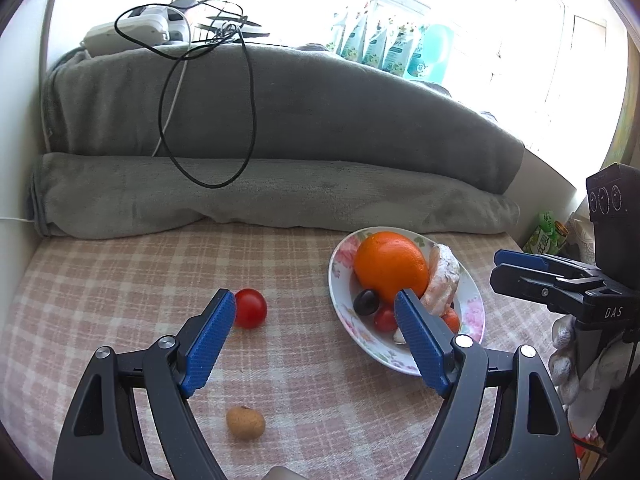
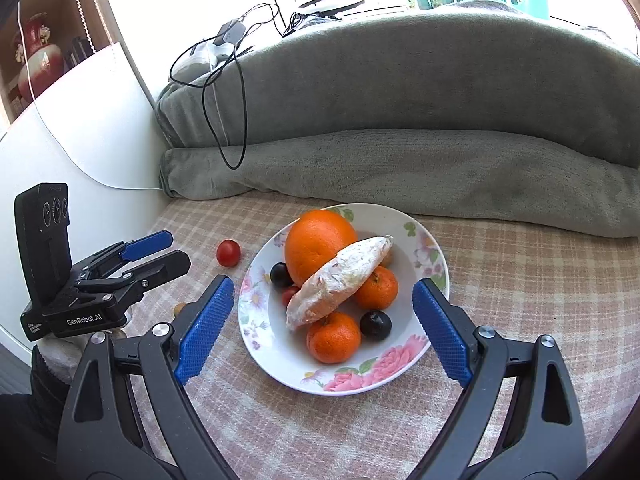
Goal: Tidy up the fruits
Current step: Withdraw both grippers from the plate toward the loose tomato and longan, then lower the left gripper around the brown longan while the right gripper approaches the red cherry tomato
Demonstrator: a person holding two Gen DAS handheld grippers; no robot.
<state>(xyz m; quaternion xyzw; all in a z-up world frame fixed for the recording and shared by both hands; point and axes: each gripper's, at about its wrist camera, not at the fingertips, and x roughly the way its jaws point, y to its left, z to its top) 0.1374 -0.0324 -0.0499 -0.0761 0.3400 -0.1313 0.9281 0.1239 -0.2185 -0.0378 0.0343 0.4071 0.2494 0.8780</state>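
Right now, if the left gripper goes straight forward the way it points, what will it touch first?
Probably only the checked cloth. The left gripper is open, and the gap ahead looks bare: the tomato lies beside its left finger and the plate beside its right. Depth is hard to judge here.

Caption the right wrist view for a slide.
Open right gripper hovers before a floral plate holding an orange, tangerines and dark fruits.

Pink-and-cream checked woven cloth [image 1: 120, 280] across the lower frame, thick grey fleece blanket [image 1: 320, 120] rolled and heaped behind it, looped black cable [image 1: 252, 120] draped at upper left, row of pale green pouches [image 1: 384, 48] at upper right, dark red vase [image 2: 38, 52] at far upper left.
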